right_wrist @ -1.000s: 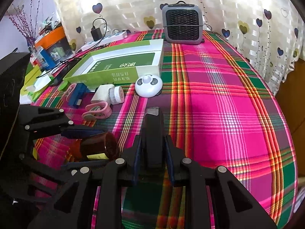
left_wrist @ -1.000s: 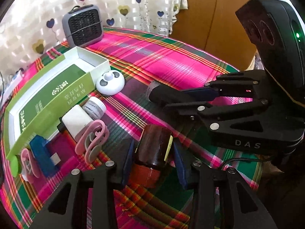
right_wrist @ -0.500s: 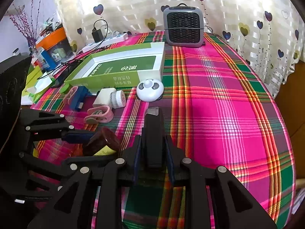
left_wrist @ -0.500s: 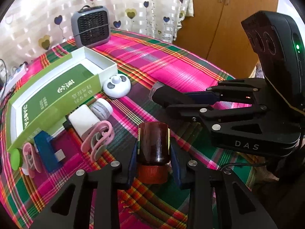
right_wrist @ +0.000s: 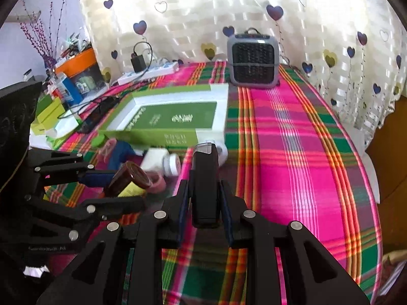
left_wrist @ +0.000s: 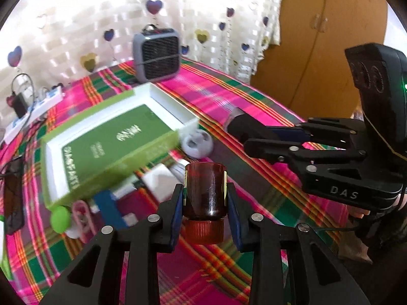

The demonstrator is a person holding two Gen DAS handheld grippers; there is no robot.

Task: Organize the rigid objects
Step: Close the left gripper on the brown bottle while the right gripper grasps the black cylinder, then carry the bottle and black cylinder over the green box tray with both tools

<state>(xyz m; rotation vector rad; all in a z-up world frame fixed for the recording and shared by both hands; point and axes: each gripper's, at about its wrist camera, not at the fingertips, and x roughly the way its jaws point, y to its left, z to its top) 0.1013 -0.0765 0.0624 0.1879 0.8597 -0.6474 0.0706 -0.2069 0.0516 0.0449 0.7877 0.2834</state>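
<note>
My left gripper (left_wrist: 205,199) is shut on a brown bottle (left_wrist: 205,188) with an orange cap, held off the plaid tablecloth (left_wrist: 254,96). In the right wrist view the same bottle (right_wrist: 126,178) sits tilted between the left gripper's pads. My right gripper (right_wrist: 205,195) is shut on a slim black device (right_wrist: 205,178) with a clear tip, also lifted above the cloth. The left wrist view shows that right gripper (left_wrist: 257,133) at the right, with the black device (left_wrist: 244,124) sticking out towards the open green-and-white box (left_wrist: 114,137).
Beside the box (right_wrist: 173,117) lie a white round gadget (left_wrist: 198,143), a white jar (right_wrist: 171,164), a blue block (left_wrist: 106,203), a pink clip (left_wrist: 81,213) and a green lid (left_wrist: 59,218). A grey heater (right_wrist: 253,61) and a power strip (right_wrist: 150,72) stand at the back.
The left gripper closed on the brown bottle and lifted it off the cloth. The right gripper rose a little with the black device.
</note>
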